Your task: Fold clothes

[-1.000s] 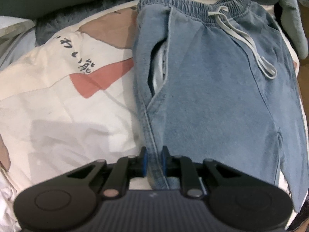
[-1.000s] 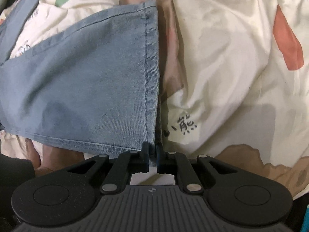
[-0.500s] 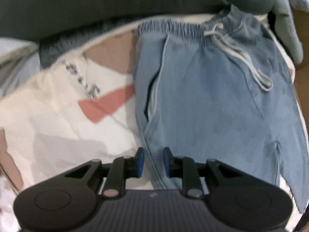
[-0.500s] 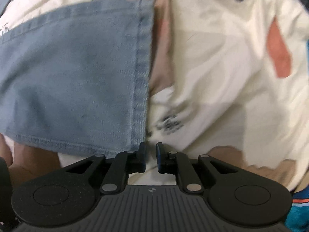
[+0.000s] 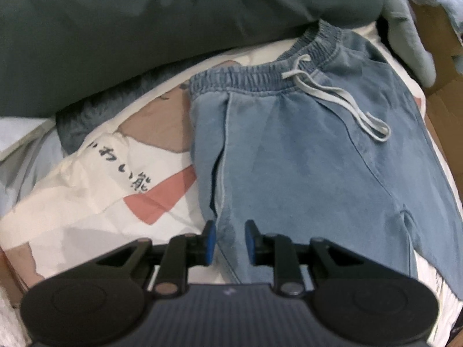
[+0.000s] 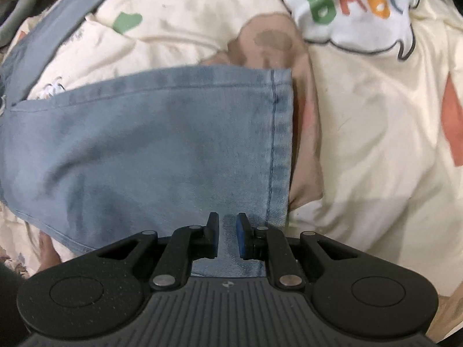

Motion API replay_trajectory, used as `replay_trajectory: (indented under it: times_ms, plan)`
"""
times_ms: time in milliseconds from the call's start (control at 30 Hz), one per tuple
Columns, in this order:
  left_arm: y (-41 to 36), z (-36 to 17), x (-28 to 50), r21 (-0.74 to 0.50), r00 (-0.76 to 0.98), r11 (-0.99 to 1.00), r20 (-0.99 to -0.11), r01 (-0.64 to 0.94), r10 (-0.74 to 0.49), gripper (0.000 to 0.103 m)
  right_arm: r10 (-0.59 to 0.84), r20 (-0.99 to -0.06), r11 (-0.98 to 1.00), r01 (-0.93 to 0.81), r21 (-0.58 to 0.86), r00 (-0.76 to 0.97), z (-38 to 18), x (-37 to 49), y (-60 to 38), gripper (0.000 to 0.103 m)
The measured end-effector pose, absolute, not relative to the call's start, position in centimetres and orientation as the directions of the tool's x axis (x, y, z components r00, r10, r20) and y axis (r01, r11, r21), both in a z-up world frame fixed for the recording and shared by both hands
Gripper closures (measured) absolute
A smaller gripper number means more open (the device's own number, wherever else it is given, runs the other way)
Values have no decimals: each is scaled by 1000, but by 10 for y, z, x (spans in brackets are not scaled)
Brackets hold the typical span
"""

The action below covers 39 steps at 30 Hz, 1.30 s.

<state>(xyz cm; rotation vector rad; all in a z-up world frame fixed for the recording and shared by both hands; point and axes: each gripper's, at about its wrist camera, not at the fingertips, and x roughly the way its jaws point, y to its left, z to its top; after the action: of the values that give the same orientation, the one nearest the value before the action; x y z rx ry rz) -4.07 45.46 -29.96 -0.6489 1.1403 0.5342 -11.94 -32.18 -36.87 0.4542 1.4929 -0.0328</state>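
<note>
Left wrist view first: the left hand-held gripper (image 5: 227, 238) is pointing down over the side edge of a pair of light blue denim pants (image 5: 303, 159). Its jaws have just been opening, and now there's a clear gap between the blue pads (image 5: 210, 241), so it's released and not pinching anything; the denim just lies underneath. The pants are spread flat on a cream bedsheet (image 5: 86, 202) printed with salmon patches and some dark characters. The elastic waistband (image 5: 260, 78) is at the far end, with a white drawstring (image 5: 341, 101) trailing loose across the front. Beyond the waistband there's a big dark green cushion or blanket (image 5: 144, 14), and a grey plush thing (image 5: 411, 43) at the upper right, next to what looks like cardboard. The picture is a bit soft overall.

Right wrist view: the right hand-held gripper (image 6: 227, 238) sits over the bottom corner of a pant leg (image 6: 159, 150), close to the stitched hem (image 6: 279, 144). Its jaws have also just been opening; they're slightly apart, with the fabric lying flat below rather than clamped, so this one's let go too. The leg rests on the same sheet, with a colourful "BAB" speech-bubble print (image 6: 353, 14) further up.
</note>
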Motion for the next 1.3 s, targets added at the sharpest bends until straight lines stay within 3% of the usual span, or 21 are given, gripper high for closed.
replay_trajectory:
  times_ms: [300, 367, 433, 833, 867, 933, 1133, 1300]
  plan:
    - [464, -295, -18, -209, 389, 733, -918, -647, 82, 81, 221, -971, 923, 302, 238, 89, -380, -114, -320, 88]
    - [468, -298, -9, -210, 395, 737, -915, -643, 85, 81, 223, -970, 923, 298, 242, 99, -377, -111, -321, 82]
    - [471, -304, -1, -207, 398, 745, -913, -634, 84, 81, 214, -971, 925, 295, 237, 108, -372, -107, -322, 69]
    - [517, -342, 29, -249, 399, 674, -914, -695, 74, 83, 227, -961, 908, 323, 267, 155, -360, -84, -315, 67]
    - [520, -342, 31, -243, 399, 675, -913, -697, 83, 86, 228, -961, 908, 321, 267, 155, -361, -81, -313, 67]
    - [527, -345, 32, -222, 384, 667, -917, -712, 105, 100, 220, -965, 915, 312, 256, 145, -363, -77, -310, 67]
    - [529, -353, 35, -147, 333, 694, -932, -705, 140, 100, 194, -975, 934, 284, 217, 107, -374, -68, -302, 62]
    - [527, -344, 34, -170, 338, 678, -933, -716, 124, 100, 200, -975, 941, 257, 219, 97, -377, -70, -299, 61]
